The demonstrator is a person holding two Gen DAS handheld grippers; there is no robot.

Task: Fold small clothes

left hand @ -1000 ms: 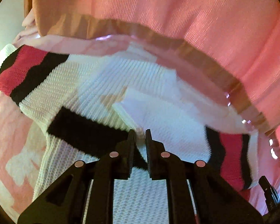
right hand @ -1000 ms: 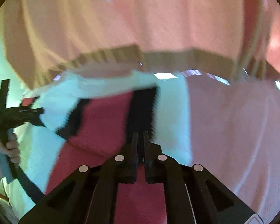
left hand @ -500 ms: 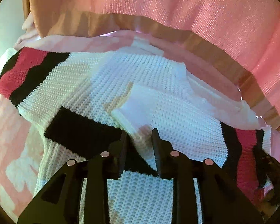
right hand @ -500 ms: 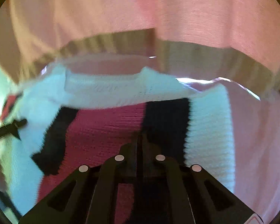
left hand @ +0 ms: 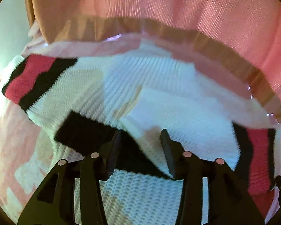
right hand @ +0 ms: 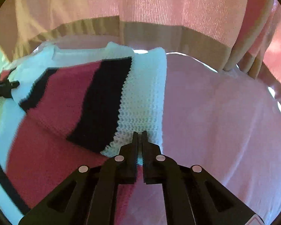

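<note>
Left wrist view, left gripper [left hand: 141, 142] jaws spread, just been opening over white knit sweater [left hand: 159, 86] on pink cloth [right hand: 224, 112], right gripper [right hand: 139, 136] pressed together, pinching the sweater's white sleeve cuff.

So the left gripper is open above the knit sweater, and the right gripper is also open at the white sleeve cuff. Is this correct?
Not quite. The right gripper is shut, pinching the white sleeve cuff, as the right wrist view shows. The left gripper is indeed open above the knit sweater.
</note>
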